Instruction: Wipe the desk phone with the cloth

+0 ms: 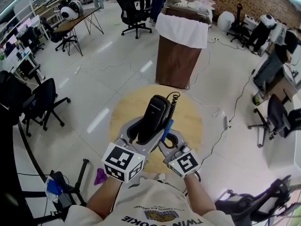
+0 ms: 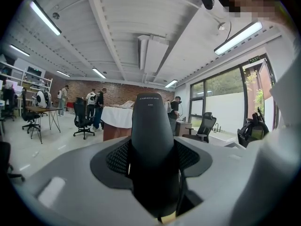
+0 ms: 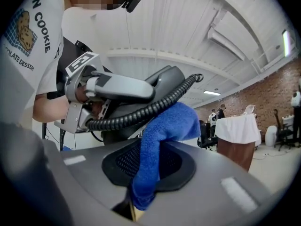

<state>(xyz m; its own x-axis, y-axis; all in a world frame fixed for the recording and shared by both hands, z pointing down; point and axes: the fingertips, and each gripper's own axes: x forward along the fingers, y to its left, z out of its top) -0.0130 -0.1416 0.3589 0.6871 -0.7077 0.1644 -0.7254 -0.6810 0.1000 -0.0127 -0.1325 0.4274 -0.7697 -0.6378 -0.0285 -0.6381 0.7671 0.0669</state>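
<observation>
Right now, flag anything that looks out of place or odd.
A crumpled purple thing lies on the floor, left of the round table and apart from the work. The gripped handset and blue cloth look fine.

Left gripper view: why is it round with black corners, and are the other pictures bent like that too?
Left gripper view: a wide-angle lens, so the ceiling beams bow and the corners go dark; the handset looms large, and a ceiling lamp glares. Right gripper view: same circle, with the blue cloth close and sharp. Head view: floor lines curve, and lamp reflections streak it.
</observation>
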